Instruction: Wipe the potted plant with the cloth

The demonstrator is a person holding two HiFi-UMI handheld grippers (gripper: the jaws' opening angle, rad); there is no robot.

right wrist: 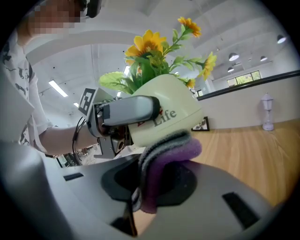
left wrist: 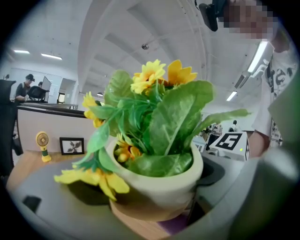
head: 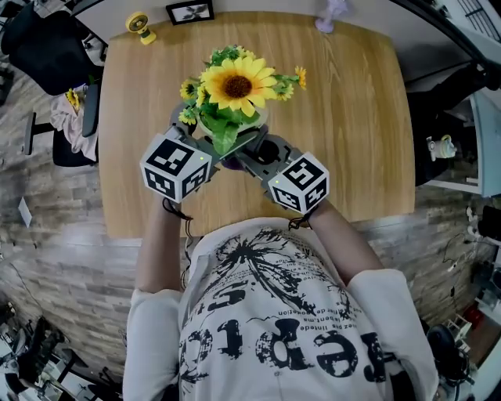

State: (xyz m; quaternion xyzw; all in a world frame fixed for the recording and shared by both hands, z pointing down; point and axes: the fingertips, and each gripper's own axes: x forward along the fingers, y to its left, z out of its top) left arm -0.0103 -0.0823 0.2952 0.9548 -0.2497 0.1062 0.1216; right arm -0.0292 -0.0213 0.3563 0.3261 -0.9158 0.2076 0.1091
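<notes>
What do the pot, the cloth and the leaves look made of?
The pot: smooth cream ceramic or plastic with a low sheen and printed lettering; I can't tell which. The cloth: soft fuzzy fabric, purple with a grey layer, bunching thickly, likely microfibre. The leaves: probably artificial, fabric or plastic, given the uniform green and stiff, regular veins.

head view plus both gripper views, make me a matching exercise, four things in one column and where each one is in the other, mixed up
Things:
1. pot
2. cloth
3. picture frame
4. small fan

Places:
A. yellow, at the far left corner of the table
B. clamped between the jaws of the left gripper
C. dark-rimmed, at the table's far edge, just right of the fan
D. held in the jaws of the right gripper, pressed against the pot

Pairs: 1-B, 2-D, 3-C, 4-A
</notes>
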